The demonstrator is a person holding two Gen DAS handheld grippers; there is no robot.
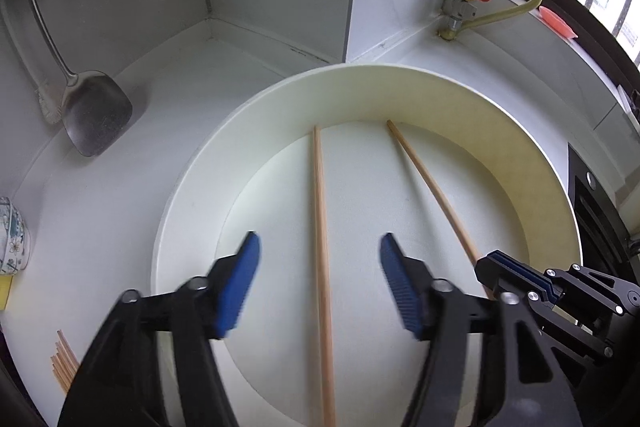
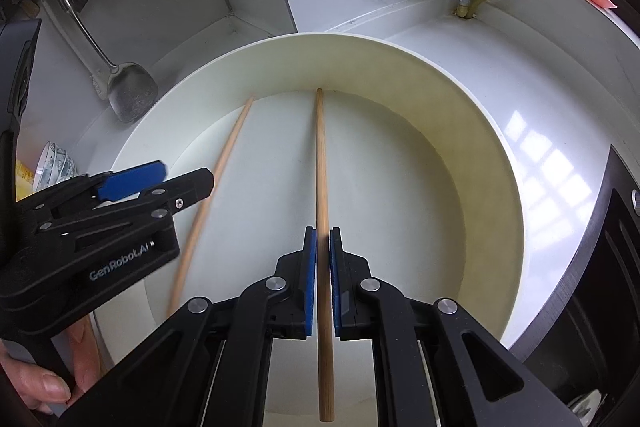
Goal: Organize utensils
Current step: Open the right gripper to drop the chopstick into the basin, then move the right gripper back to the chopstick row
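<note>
Inside a wide white bowl [image 1: 532, 163] on a pale kitchen counter [image 1: 120, 187] lie two wooden chopsticks. In the left wrist view, the left gripper [image 1: 320, 259] reaches level over the bowl's near side, its blue pads spread wide — the left chopstick [image 1: 320, 227] runs between them toward 12 o'clock, touching neither pad. At 4 o'clock the right gripper [image 1: 496, 263] comes in from the side, pinching the right chopstick [image 1: 432, 187]. The right wrist view shows that gripper's pads pressed against the stick on both sides, its far tip resting by the bowl wall at 12 o'clock. A metal spatula [image 1: 96, 115] leans in the corner at 10 o'clock — more chopsticks [image 1: 62, 363] lie on the counter at 8 o'clock.
</note>
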